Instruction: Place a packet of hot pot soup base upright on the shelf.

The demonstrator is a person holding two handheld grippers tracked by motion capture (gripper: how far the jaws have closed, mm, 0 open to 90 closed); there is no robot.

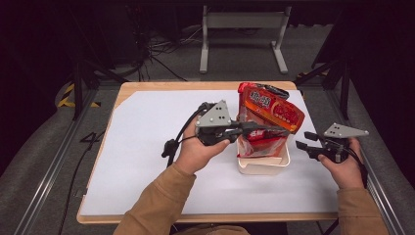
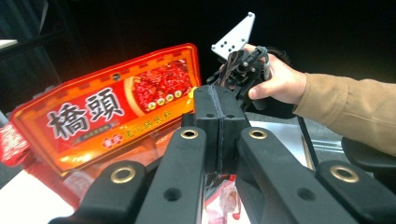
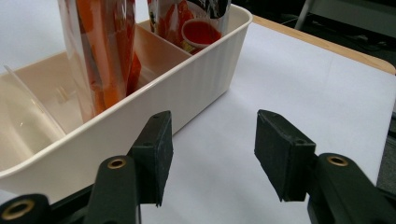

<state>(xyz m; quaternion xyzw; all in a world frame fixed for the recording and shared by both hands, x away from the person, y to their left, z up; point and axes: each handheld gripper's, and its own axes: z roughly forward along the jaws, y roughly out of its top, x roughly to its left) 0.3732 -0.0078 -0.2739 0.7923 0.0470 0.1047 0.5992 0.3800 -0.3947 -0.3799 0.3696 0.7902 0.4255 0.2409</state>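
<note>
At centre frame, the left gripper (image 1: pixel 274 131) has its jaws pressed together, reaching across red snack packets (image 1: pixel 270 110) that stand upright in a cream bin (image 1: pixel 264 165) on the white table (image 1: pixel 147 147). The right gripper (image 1: pixel 304 141), at right beside the bin, waits with jaws parted and empty.

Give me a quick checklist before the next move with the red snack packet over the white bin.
1. Left hand-held gripper shut: ok.
2. Clamped on the clear plastic pouch with red contents: cannot tell.
3. Large red and orange printed snack packet seated in the bin: not ok, it leans above the rim.
4. White ribbed plastic bin flat on the white table sheet: ok.
5. Right hand-held gripper open and beside the bin: ok.
</note>
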